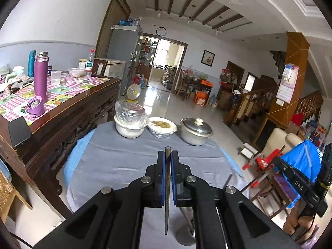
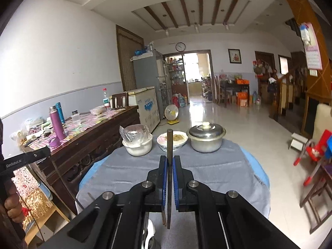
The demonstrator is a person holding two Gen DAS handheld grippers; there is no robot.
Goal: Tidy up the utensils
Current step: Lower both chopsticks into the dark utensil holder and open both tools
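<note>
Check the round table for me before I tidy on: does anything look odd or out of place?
Nothing spilled or damaged. The only oddity: each claw, left and right, grips a single chopstick, so the pair is split between hands.

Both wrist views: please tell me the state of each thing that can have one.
left hand-held gripper: shut on a chopstick
right hand-held gripper: shut on a dark chopstick
metal pot: lid on
white bowl: covered with plastic film
plate: food on it
purple flask: open, cap beside it
</note>
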